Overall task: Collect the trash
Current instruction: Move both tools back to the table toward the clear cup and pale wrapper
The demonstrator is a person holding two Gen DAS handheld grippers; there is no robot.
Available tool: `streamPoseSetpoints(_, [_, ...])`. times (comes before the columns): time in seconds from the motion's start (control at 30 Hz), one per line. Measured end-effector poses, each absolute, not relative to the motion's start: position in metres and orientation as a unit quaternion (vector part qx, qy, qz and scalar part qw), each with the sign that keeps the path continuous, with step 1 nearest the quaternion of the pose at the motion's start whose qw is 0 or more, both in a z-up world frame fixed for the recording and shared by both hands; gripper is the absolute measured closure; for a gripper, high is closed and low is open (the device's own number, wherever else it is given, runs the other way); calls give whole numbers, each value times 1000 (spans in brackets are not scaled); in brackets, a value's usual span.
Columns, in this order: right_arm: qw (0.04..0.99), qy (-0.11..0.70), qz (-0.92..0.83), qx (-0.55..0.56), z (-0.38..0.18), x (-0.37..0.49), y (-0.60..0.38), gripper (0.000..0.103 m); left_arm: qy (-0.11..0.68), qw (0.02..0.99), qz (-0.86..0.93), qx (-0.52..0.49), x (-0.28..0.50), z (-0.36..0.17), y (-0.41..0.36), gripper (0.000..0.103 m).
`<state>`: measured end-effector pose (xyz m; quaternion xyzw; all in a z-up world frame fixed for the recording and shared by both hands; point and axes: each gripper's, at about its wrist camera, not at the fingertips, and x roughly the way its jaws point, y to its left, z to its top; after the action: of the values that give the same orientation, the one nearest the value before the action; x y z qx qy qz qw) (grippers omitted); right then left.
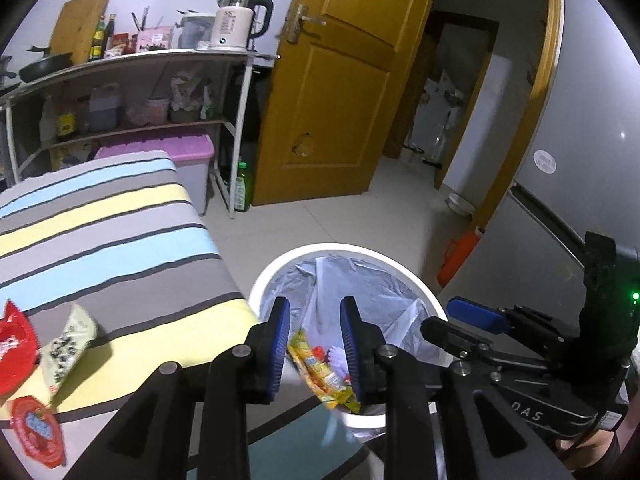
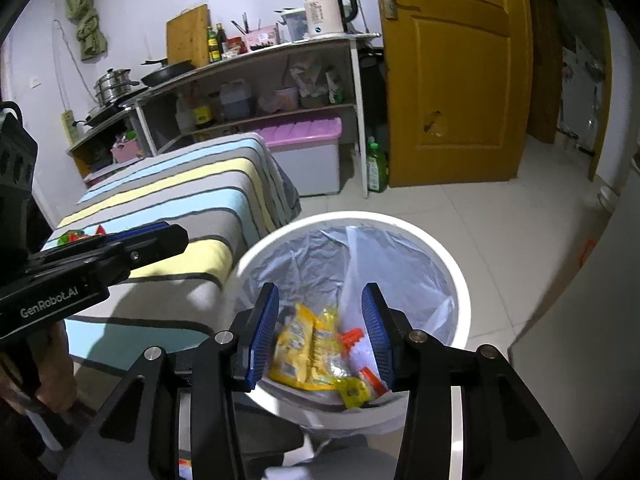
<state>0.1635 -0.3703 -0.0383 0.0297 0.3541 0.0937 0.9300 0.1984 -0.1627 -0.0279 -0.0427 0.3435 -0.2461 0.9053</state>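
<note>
A white trash bin (image 1: pixel 332 246) (image 2: pixel 460 276) with a clear liner stands on the floor beside a striped bed (image 1: pixel 120 240) (image 2: pixel 192 184). Yellow snack wrappers (image 2: pixel 302 344) (image 1: pixel 320 372) and small red and white scraps lie inside it. My left gripper (image 1: pixel 316 344) hangs open over the bin's near rim, its blue pads clear of the wrappers below. Directly above the bin, my right gripper (image 2: pixel 320 332) is open and holds nothing. On the bed lie a red wrapper (image 1: pixel 12 344), a green-white packet (image 1: pixel 68 348) and a red round wrapper (image 1: pixel 36 428).
A shelf unit (image 1: pixel 132 60) (image 2: pixel 280 48) with a kettle, bottles and pans stands behind the bed, with a purple-lidded box (image 2: pixel 304 132) under it. A yellow door (image 1: pixel 340 80) stands open onto a tiled floor. A grey cabinet (image 1: pixel 592 120) rises on the right.
</note>
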Motion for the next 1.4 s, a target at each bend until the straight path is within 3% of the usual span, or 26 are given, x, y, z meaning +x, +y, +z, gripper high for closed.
streamPoseSetpoints(0.63, [929, 324, 181, 2, -13, 135, -294, 59, 301, 938, -163, -55, 137, -1, -66, 77])
streamPoseSetpoints(0.8, [924, 322, 208, -5, -12, 135, -272, 59, 294, 944, -132, -65, 124, -1, -32, 65])
streamPoseSetpoints(1.4, [912, 327, 246, -28, -19, 143, -232, 59, 335, 936, -71, -82, 128, -38, 29, 56])
